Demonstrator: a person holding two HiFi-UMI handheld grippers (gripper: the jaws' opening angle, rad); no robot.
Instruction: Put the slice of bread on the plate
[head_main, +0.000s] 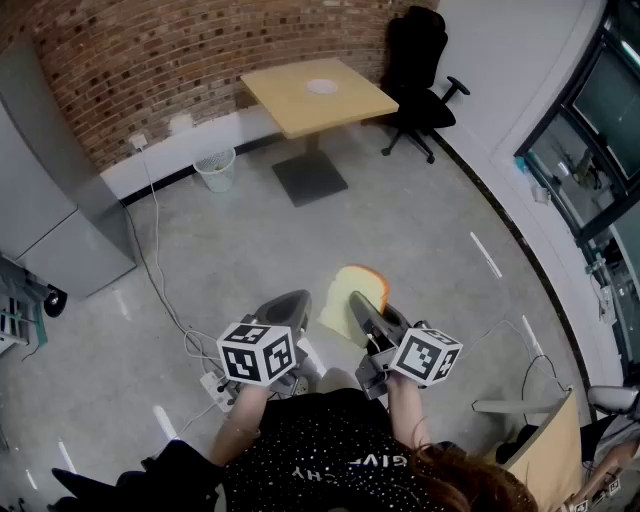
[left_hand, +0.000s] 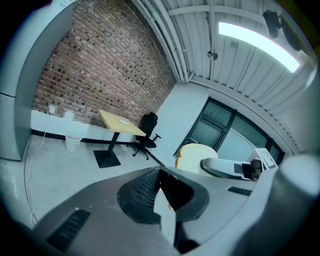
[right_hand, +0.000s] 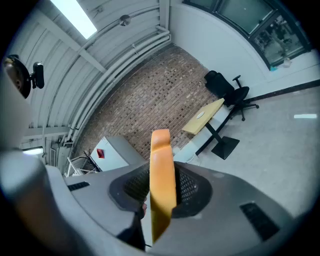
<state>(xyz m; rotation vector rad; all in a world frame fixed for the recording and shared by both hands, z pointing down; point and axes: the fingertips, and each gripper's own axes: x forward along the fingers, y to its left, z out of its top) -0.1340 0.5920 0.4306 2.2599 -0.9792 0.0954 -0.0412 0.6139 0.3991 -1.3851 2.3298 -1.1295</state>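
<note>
A slice of bread with a brown crust stands on edge in my right gripper, which is shut on it. In the right gripper view the bread rises edge-on between the two dark pads. My left gripper is beside it to the left, shut with nothing in it; its view shows the bread off to the right. A white plate lies on the wooden table far ahead across the floor. The plate also shows small in the left gripper view.
A black office chair stands right of the table. A white waste basket sits by the brick wall. A grey cabinet is at the left. A cable runs across the floor to a power strip.
</note>
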